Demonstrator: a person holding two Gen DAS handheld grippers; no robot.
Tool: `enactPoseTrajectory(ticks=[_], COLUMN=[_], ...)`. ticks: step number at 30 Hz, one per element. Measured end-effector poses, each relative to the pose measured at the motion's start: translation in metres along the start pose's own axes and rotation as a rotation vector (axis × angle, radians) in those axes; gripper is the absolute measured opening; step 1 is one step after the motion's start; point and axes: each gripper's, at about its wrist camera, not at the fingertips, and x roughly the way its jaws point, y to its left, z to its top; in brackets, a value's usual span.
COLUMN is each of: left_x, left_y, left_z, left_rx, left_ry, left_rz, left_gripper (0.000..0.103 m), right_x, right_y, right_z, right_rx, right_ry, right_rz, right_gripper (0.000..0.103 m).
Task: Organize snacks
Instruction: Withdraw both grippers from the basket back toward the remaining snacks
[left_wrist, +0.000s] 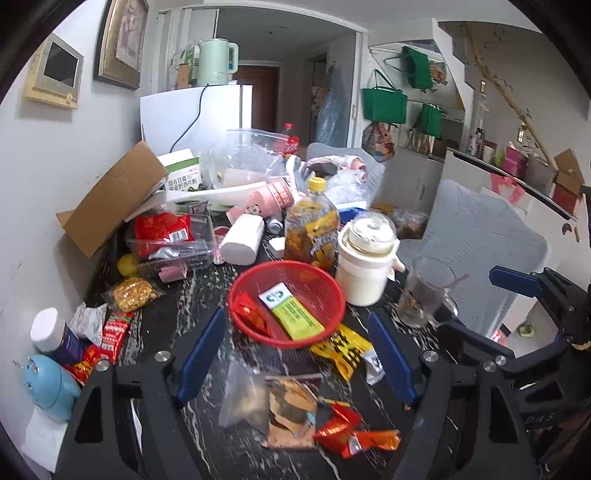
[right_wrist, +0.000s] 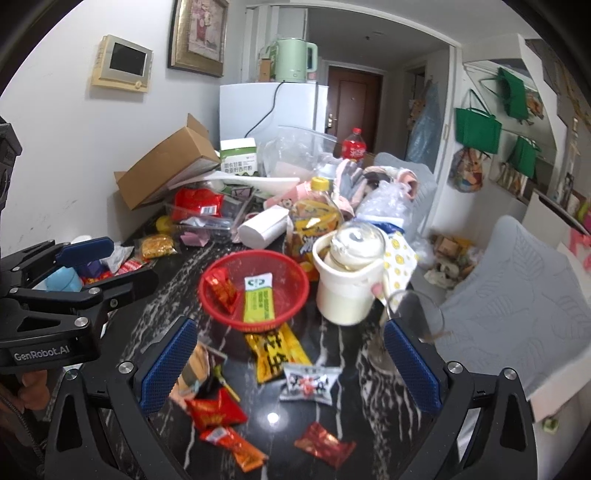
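Note:
A red mesh basket (left_wrist: 317, 280) (right_wrist: 288, 273) sits mid-table on the black marble table (left_wrist: 207, 291) (right_wrist: 173, 280). It holds a green-yellow stick packet (left_wrist: 295, 312) (right_wrist: 258, 299) and a red snack packet (left_wrist: 251, 312) (right_wrist: 221, 290). A yellow packet (left_wrist: 343, 349) (right_wrist: 275, 350) lies just in front of it. Red and orange wrappers (left_wrist: 354, 432) (right_wrist: 216, 410), a clear bag (left_wrist: 242, 395) and a white candy packet (right_wrist: 308, 380) lie nearer. My left gripper (left_wrist: 295, 358) is open and empty above these. My right gripper (right_wrist: 288, 369) is open and empty; it also shows at the right of the left wrist view (left_wrist: 517, 291).
A white jar with glass lid (left_wrist: 365, 258) (right_wrist: 351, 273), a drink bottle (left_wrist: 312, 225) (right_wrist: 314, 214), a glass mug (left_wrist: 424, 291) (right_wrist: 410, 321), a cardboard box (left_wrist: 110, 195) (right_wrist: 162, 166) and more snacks at the left (left_wrist: 129, 293) (right_wrist: 155, 245) crowd the table. A grey chair (left_wrist: 480, 236) (right_wrist: 517, 280) stands at the right.

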Motion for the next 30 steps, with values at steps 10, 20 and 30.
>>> enactPoseTrajectory(ticks=[10,20,30], left_x=[-0.012,0.000,0.019], left_y=[-0.019,-0.032,-0.032], left_z=[-0.033,-0.069,-0.098], left_rx=[0.011,0.002,-0.011], left_ry=[0.048,0.140,0.202], left_rz=[-0.054,-0.111,-0.125], left_gripper=[0.079,0.079,0.079], right_x=[-0.023,-0.024,-0.007], right_y=[-0.002,-0.010,-0.011], right_z=[-0.039,-0.082,-0.119], right_rx=[0.042,0.092,0.117], right_ry=[0.027,0.086,0.144], right_rz=[-0.028,-0.017,0.039], right_gripper=[0.102,0.103,0.102])
